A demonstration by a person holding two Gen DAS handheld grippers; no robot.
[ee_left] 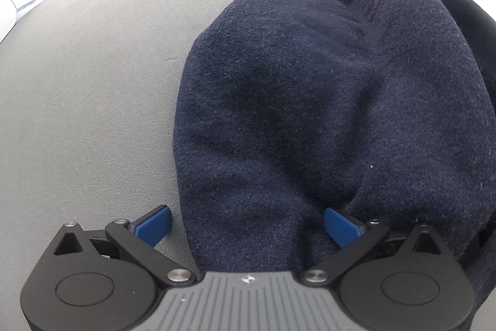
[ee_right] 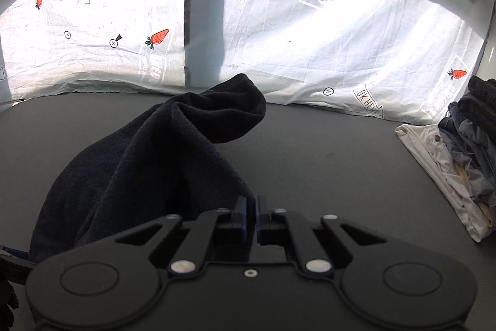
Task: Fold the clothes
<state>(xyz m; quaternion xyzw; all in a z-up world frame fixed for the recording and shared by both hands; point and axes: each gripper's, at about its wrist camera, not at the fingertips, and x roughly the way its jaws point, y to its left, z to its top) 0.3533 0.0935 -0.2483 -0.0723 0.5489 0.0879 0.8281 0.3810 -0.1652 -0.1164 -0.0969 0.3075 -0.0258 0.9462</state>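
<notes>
A dark navy knit garment [ee_left: 310,98] lies bunched on the grey table [ee_left: 93,98]. My left gripper [ee_left: 248,227] is open, its blue pads [ee_left: 153,225] spread wide over the garment's near left edge; the cloth runs between the jaws. In the right wrist view the same garment [ee_right: 161,151] rises in a twisted fold. My right gripper [ee_right: 251,216] is shut on the garment's edge, the cloth pinched between the blue pads.
A pile of other clothes [ee_right: 458,163], white and denim, sits at the right of the table. A white printed sheet with carrots [ee_right: 310,36] hangs behind the table's far edge. Bare grey tabletop [ee_right: 325,157] lies right of the garment.
</notes>
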